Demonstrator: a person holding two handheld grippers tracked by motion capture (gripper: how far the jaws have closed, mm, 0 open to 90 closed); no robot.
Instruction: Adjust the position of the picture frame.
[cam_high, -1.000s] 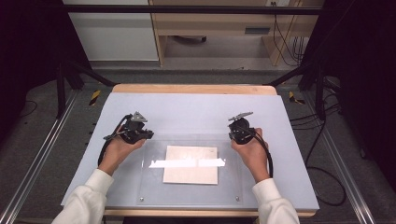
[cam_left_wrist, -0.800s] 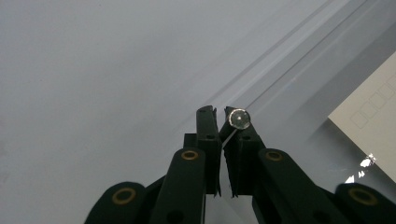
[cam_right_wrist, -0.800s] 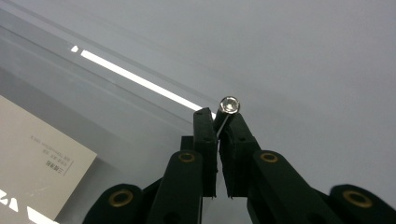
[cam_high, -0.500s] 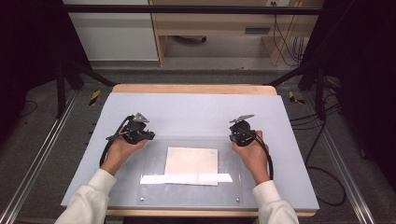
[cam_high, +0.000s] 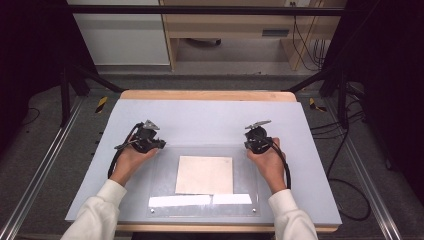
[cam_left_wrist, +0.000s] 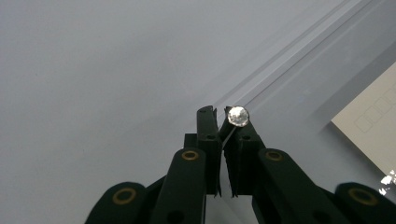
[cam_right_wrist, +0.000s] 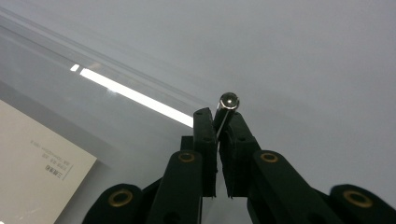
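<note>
Finding: the clear plate (cam_high: 245, 172) lay flat on the tabletop (cam_high: 210, 115), close to its near edge and centred between its left and right edges. The plate's long axis ran parallel to that near edge. A paper sheet (cam_high: 205, 174) lay under the plate, at its middle.

Left tool (cam_high: 156, 145): clenched on the plate's far left corner. In the left gripper view the left tool (cam_left_wrist: 219, 113) had its jaws drawn together on the thin edge of the plate, touching a bright screw head (cam_left_wrist: 238, 115) set in that corner.

Right tool (cam_high: 254, 145): clenched likewise on the far right corner. In the right gripper view the jaws of the right tool (cam_right_wrist: 217, 116) pinched the plate edge just beside a second screw head (cam_right_wrist: 229, 100).

Governing relation: the whole plate extended from both tools back toward the person, with one tool at each end of the far long edge, so neither hand was the nearer. In my judgement, any lift from here would hinge the plate on its near edge. The two tools would need to rise evenly, or the plate could twist or slip from one grip.
</note>
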